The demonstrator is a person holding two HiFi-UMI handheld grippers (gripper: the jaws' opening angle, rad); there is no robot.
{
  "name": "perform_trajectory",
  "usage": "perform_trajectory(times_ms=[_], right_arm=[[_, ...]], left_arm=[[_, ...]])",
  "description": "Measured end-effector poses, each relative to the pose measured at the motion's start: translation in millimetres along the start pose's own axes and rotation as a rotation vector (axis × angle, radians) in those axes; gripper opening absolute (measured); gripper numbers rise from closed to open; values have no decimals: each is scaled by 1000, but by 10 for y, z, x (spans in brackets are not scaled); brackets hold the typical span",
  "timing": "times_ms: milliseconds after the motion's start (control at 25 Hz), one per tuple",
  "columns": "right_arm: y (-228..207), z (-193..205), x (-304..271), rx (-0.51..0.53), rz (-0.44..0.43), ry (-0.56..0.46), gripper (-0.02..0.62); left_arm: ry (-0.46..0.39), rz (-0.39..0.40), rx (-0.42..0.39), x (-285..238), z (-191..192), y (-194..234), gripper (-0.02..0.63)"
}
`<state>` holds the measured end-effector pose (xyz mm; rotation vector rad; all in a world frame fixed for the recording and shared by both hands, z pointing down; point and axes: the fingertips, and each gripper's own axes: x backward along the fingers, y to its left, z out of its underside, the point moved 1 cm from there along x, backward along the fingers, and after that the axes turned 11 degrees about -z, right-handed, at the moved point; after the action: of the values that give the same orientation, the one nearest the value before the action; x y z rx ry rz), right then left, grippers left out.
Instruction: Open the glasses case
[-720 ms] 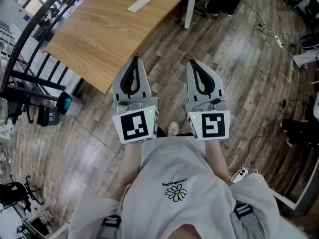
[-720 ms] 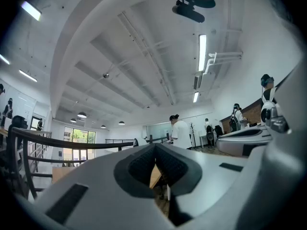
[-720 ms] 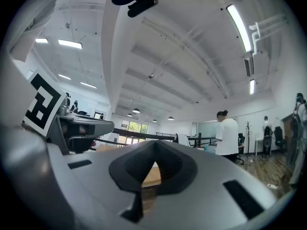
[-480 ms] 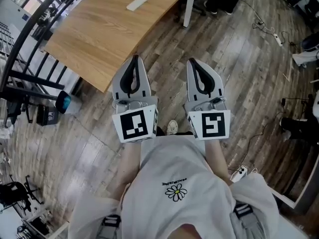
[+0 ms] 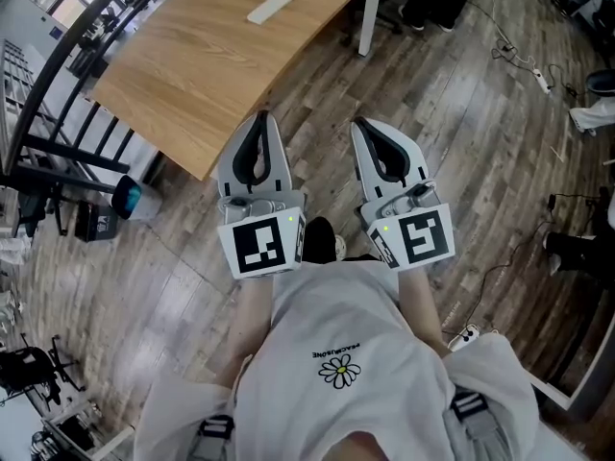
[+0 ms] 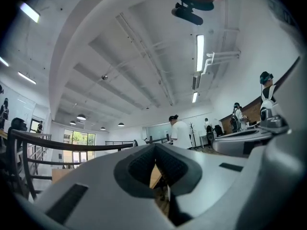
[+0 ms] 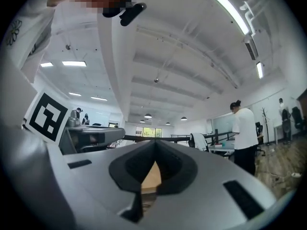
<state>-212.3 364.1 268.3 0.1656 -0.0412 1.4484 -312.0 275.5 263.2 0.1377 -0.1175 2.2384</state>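
Observation:
A flat white oblong thing (image 5: 269, 7), which may be the glasses case, lies on the far part of the wooden table (image 5: 192, 65). Both grippers are held side by side in front of the person's chest, above the wood floor and short of the table's near corner. The left gripper (image 5: 259, 115) is shut with nothing between its jaws, as the left gripper view shows (image 6: 154, 145). The right gripper (image 5: 357, 123) is likewise shut and empty (image 7: 154, 142). Neither one touches the table or the white thing.
A black railing (image 5: 58, 75) runs along the left. A bin with a blue top (image 5: 125, 198) stands beside the table's near corner. The table's white leg (image 5: 370, 17) stands at top centre. Cables (image 5: 519, 60) lie on the floor at right. A person in white (image 7: 245, 128) stands far off.
The right gripper has tilted slightly, its tips leaning left and its marker cube turning. A dark shoe now shows between the two grippers. The left gripper has stayed put.

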Motion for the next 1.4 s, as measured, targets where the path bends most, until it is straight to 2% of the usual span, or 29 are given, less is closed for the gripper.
perform_trajectory(times_ms=[200,440,520,720,920,1120,1240,1400], right_arm=[[-158,-40,-17,-44,13,-25,8],[-633,-31,-183,-86,58,-62,8],[-797,-44,-321,-64,54,-65,8],[-1241,-81,-680,65,41,-75,8],[-1662,113,-1252,86,27,-30,8],[-2142,407,-1911,-11,-7,19,8],[-2391,558,-2343,-38,-48,48,8],[-2766,648,-3021,-48,-119,59,8]], left_arm=[[-5,20,-5,-134,-40,-31,14],[-76,43,-33,-599,-146,-125,14],[-109,50,-41,-821,-189,-170,14],[-178,60,-54,-1454,-255,-316,14],[-149,35,-26,-2215,-66,-195,14],[-118,17,-41,-3050,74,-125,14],[-103,-4,-42,-3525,176,-44,14],[-116,-29,-5,-4155,208,73,14]])
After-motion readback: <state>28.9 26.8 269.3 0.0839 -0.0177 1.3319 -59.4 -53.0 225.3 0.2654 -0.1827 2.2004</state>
